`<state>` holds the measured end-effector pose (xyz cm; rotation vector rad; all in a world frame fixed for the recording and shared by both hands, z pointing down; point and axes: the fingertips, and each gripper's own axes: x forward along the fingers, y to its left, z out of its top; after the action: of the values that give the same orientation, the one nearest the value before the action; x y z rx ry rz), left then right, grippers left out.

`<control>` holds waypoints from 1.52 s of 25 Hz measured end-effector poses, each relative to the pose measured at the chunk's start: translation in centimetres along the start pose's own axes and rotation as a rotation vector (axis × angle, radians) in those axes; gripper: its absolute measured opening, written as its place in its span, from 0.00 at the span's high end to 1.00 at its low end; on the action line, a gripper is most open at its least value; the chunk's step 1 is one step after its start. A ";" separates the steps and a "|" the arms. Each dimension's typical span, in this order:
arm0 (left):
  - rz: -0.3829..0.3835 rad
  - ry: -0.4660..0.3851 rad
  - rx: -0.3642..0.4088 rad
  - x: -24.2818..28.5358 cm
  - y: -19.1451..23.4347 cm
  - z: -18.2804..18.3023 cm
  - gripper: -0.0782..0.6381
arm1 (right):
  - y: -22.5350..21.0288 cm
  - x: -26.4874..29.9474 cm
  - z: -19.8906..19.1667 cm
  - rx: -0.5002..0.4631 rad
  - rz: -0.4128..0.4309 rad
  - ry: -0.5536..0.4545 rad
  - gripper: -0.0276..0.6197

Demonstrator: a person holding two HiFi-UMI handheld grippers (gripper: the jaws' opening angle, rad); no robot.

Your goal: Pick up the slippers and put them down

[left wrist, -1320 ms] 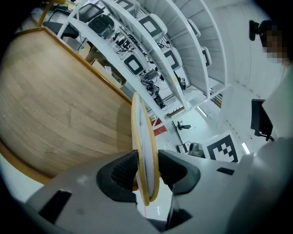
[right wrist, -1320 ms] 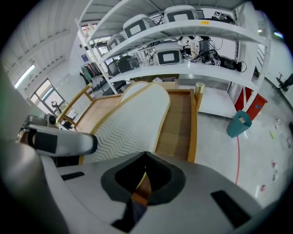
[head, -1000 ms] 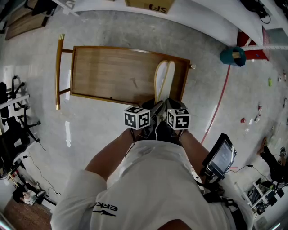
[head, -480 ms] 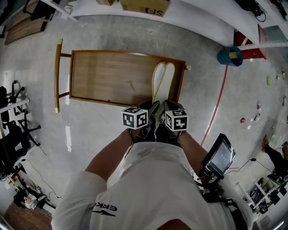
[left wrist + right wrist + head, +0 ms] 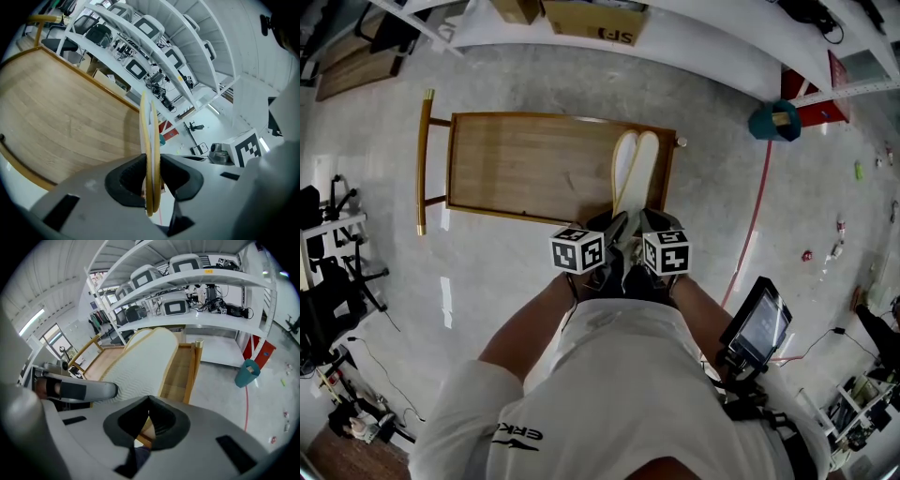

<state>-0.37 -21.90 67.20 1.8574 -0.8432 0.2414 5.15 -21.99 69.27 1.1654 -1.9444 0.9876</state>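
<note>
Wooden bench (image 5: 525, 159), grey floor (image 5: 394, 272). Slippers (image 5: 635, 169) jut over its right end. My left gripper (image 5: 151, 176), jaws just tightened, clamps their heel edge; right gripper (image 5: 149, 420) pinched shut beside. Shallow bite: a swing may twist them loose.

Three cameras, one wooden table (image 5: 516, 159).
Head view: high, steeply down, far. Gripper views: low, close, along their jaws toward shelves (image 5: 201, 282). All share table and slippers (image 5: 645, 164).
</note>
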 end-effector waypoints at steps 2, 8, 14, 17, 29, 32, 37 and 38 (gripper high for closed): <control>0.020 -0.026 0.011 -0.6 -0.2 0.3 0.76 | 0.2 -0.7 0.3 -0.009 0.007 -0.020 0.95; 0.094 -0.138 0.042 -2.9 -1.5 1.7 0.76 | 0.7 -3.7 1.6 -0.064 0.037 -0.109 0.95; 0.163 -0.272 0.064 -5.8 -4.1 1.4 0.76 | 0.9 -7.5 0.9 -0.127 0.063 -0.186 0.95; 0.195 -0.333 0.071 -7.3 -5.6 0.5 0.76 | 0.9 -9.5 0.0 -0.158 0.081 -0.227 0.95; 0.280 -0.521 0.102 -15.0 -9.8 -2.4 0.76 | 5.3 -17.6 0.3 -0.345 0.135 -0.433 0.95; 0.275 -0.563 0.113 -17.1 -10.4 -2.5 0.76 | 6.7 -19.0 0.3 -0.367 0.137 -0.466 0.95; 0.237 -0.610 0.131 -20.0 -11.7 -2.5 0.76 | 8.7 -21.9 0.4 -0.372 0.129 -0.528 0.95; 0.227 -0.619 0.141 -20.6 -12.0 -2.5 0.76 | 9.1 -22.5 0.4 -0.375 0.125 -0.542 0.95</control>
<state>-7.15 -8.09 48.85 1.9940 -1.4951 -0.1532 5.55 -10.09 48.06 1.1776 -2.5144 0.3448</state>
